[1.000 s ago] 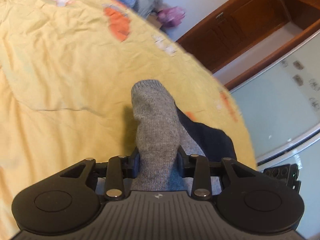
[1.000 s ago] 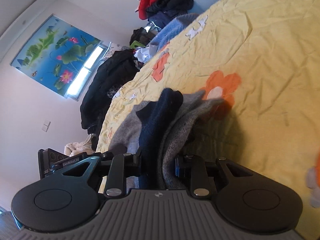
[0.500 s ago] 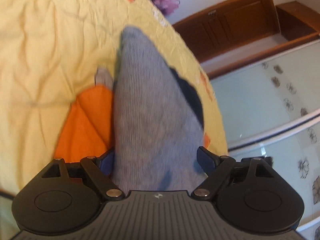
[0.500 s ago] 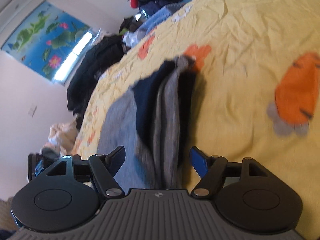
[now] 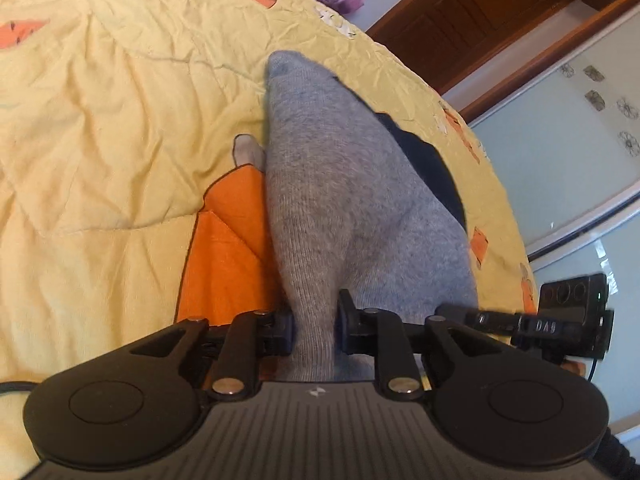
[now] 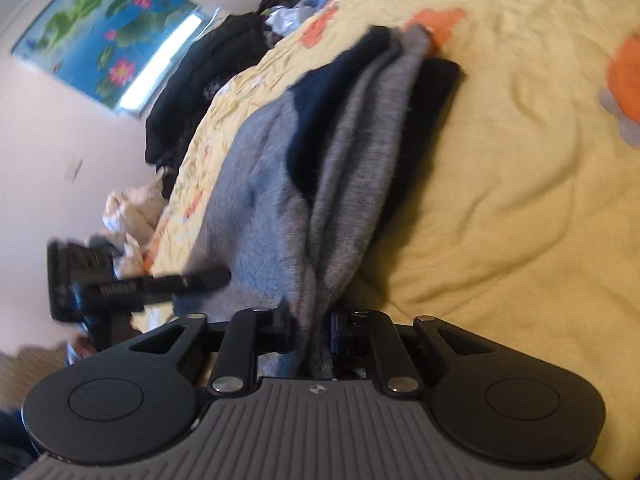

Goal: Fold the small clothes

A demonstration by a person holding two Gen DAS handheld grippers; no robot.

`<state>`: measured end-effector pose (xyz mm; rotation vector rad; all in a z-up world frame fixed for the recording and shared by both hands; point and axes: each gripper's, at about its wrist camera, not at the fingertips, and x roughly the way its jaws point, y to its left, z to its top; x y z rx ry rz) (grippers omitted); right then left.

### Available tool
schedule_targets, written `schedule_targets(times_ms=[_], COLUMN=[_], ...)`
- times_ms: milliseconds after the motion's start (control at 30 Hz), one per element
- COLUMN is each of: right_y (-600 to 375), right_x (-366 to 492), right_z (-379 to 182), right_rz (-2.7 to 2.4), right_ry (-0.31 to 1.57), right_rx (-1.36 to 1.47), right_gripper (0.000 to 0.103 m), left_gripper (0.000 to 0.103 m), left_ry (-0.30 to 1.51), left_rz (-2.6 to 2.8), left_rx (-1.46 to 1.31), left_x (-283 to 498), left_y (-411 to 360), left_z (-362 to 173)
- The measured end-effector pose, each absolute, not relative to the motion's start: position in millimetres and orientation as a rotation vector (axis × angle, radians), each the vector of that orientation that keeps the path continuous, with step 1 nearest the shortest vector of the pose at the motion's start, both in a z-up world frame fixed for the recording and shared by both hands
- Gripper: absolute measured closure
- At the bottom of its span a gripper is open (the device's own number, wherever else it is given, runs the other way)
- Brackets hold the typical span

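Two grippers pinch the same grey sock (image 5: 344, 200) from opposite ends as it lies stretched across a yellow quilt (image 5: 100, 120) printed with orange shapes. From the left wrist view, the left gripper (image 5: 315, 330) has just been closing, and its jaws now press on a bunched ridge of grey knit between them; the sock runs away from it toward a rounded tip near the quilt's far edge, with a dark navy part (image 5: 428, 168) showing along its right side and an orange patch (image 5: 228, 248) of the quilt beside it on the left. From the right wrist view, which is somewhat blurred, the right gripper (image 6: 310, 332) has likewise just been closing and clamps gathered grey fabric, with layers of grey and navy (image 6: 328, 112) fanning out ahead of it on the quilt. The other gripper's black body juts in at that view's left edge. A heap of dark clothes (image 6: 192, 92) lies beyond the quilt under a lotus picture (image 6: 100, 32).
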<state>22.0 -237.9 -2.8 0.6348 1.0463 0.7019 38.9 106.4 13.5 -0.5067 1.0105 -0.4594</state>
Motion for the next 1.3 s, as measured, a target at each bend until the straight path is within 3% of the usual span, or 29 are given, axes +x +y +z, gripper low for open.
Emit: schedule_targets(times_ms=[33, 100, 133, 167, 233, 300, 467, 500, 533, 567, 633, 900, 967, 1033, 1167, 1300], right_y=[-244, -258, -265, -270, -272, -263, -228, -221, -216, -212, -208, -215, -220, -224, -224, -175], right_x=[21, 21, 25, 31, 49, 78, 154, 161, 166, 168, 170, 169, 168, 162, 140, 136], right_z=[3, 23, 32, 42, 56, 60, 40, 35, 32, 31, 35, 16, 19, 33, 72, 74], right_rz=[0.679, 0.623, 0.604, 0.589, 0.568, 0.563, 0.456, 0.459, 0.484, 0.494, 0.471, 0.437, 0.432, 0.39, 0.334, 0.483], right_ry=[1.028, 0.952, 0.913, 0.872, 0.811, 0.803, 0.903, 0.923, 0.936, 0.953, 0.926, 0.946, 0.955, 0.918, 0.716, 0.762], right_rx=[0.63, 0.616, 0.616, 0.618, 0.627, 0.627, 0.573, 0.571, 0.561, 0.53, 0.416, 0.384, 0.404, 0.406, 0.404, 0.265], right_gripper=[0.059, 0.045, 0.043, 0.042, 0.037, 0.037, 0.042, 0.052, 0.08, 0.087, 0.088, 0.09, 0.086, 0.068, 0.067, 0.057], left_gripper=[0.081, 0.072, 0.053, 0.022, 0.006, 0.006, 0.007, 0.007, 0.007, 0.007, 0.007, 0.005, 0.005, 0.005, 0.003, 0.001], left_ry=[0.982, 0.901, 0.85, 0.797, 0.65, 0.594, 0.716, 0.721, 0.723, 0.72, 0.712, 0.707, 0.706, 0.707, 0.706, 0.708], left_rz=[-0.462, -0.445, -0.437, -0.42, -0.375, -0.389, -0.41, -0.391, -0.379, -0.364, -0.369, -0.375, -0.375, -0.375, -0.374, -0.373], left_rx=[-0.461, -0.357, -0.314, -0.28, -0.219, -0.145, -0.055, -0.018, 0.014, 0.033, 0.046, 0.071, 0.074, 0.068, 0.07, 0.079], left_x=[33, 22, 17, 16, 20, 34, 83, 85, 87, 88, 86, 83, 81, 79, 77, 76], left_y=[106, 105, 104, 101, 88, 67, 8, 0, -6, -9, -10, -13, -14, -13, -15, -18], left_z=[25, 52, 67, 78, 95, 95, 48, 39, 30, 26, 24, 23, 22, 23, 24, 23])
